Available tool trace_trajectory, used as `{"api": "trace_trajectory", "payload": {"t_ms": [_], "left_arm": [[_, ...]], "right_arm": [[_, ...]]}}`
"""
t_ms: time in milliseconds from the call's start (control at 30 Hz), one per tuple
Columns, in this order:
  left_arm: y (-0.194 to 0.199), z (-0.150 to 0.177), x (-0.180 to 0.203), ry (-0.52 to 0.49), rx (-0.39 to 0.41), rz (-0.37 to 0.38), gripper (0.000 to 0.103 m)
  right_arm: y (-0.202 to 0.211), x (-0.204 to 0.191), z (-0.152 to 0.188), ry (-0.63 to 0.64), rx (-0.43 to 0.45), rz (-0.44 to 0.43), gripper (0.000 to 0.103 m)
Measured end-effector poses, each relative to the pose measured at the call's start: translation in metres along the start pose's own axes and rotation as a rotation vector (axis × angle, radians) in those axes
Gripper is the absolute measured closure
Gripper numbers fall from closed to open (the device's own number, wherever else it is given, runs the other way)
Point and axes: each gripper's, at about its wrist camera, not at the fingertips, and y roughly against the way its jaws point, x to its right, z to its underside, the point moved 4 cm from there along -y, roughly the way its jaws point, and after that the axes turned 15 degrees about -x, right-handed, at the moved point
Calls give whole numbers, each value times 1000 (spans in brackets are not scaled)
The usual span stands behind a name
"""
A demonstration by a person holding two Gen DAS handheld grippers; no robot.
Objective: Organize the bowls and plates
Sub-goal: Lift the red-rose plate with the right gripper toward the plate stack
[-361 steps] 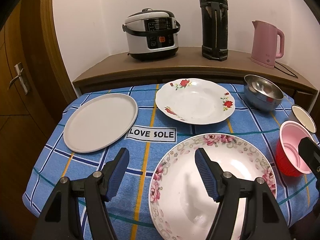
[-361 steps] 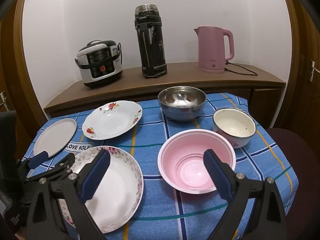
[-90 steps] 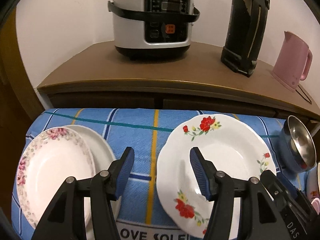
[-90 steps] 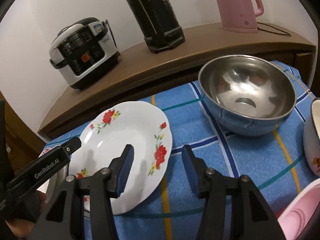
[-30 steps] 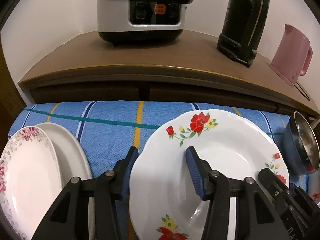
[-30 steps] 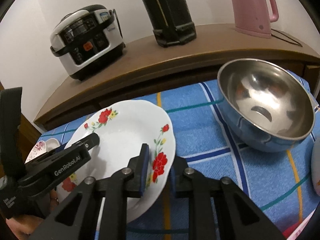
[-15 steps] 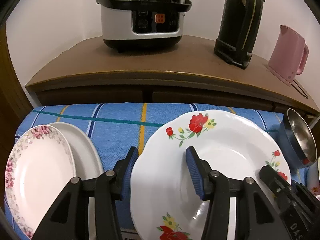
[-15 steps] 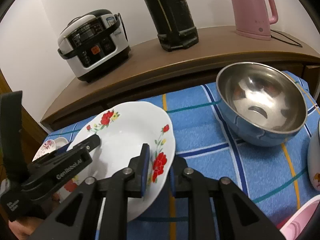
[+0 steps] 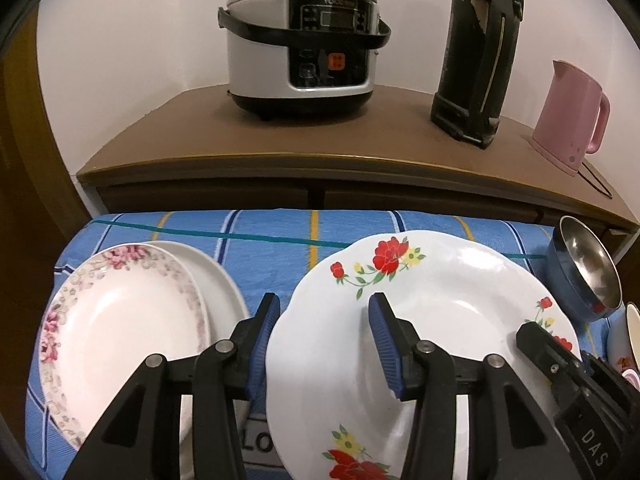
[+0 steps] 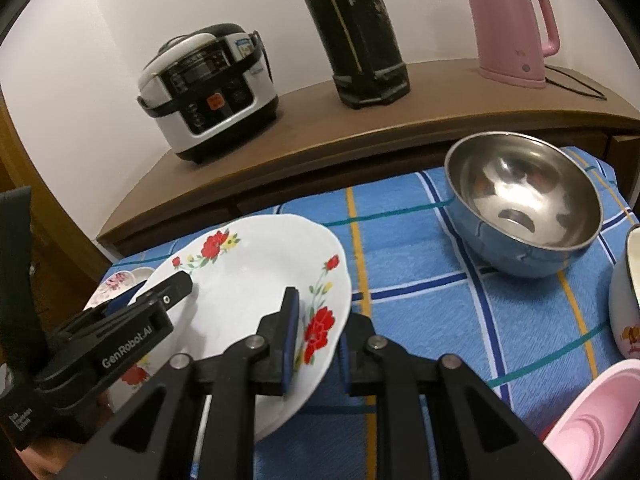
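A white plate with red flowers (image 9: 452, 320) (image 10: 248, 272) is held tilted above the blue checked cloth (image 10: 420, 280). My right gripper (image 10: 316, 320) is shut on its right rim, one pad above and one below. My left gripper (image 9: 324, 316) straddles the plate's left rim; its jaws are closing with a gap still showing at the inner pad. One of its fingers (image 10: 168, 292) lies over the plate in the right wrist view. At the left, a pink-flowered plate (image 9: 120, 328) rests on a plain white plate (image 9: 216, 280).
A steel bowl (image 10: 524, 200) stands to the right of the plate, with an enamel cup (image 10: 628, 292) and a pink bowl (image 10: 592, 420) nearer. On the wooden shelf (image 9: 320, 140) behind stand a rice cooker (image 9: 304, 40), a black flask (image 9: 476, 52) and a pink kettle (image 9: 568, 116).
Both grippers have drawn back and up a little with the flowered plate between them. The left jaws have narrowed slightly. More of the plate stack shows at the left.
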Motion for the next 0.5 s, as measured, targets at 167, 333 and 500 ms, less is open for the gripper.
{"api": "trace_trajectory", "payload": {"t_ms": [167,333,500], "left_arm": [[10,4,-10,12,18,-7,54],[20,5,-17,18,37,-16,54],[31,6,-27,29,58,-25,54]], "right_arm": [[4,-12,3,15,5,-13,85],[7,-18,5,25,12,-25,85],[11,-30,4,51,30,-32,85]]}}
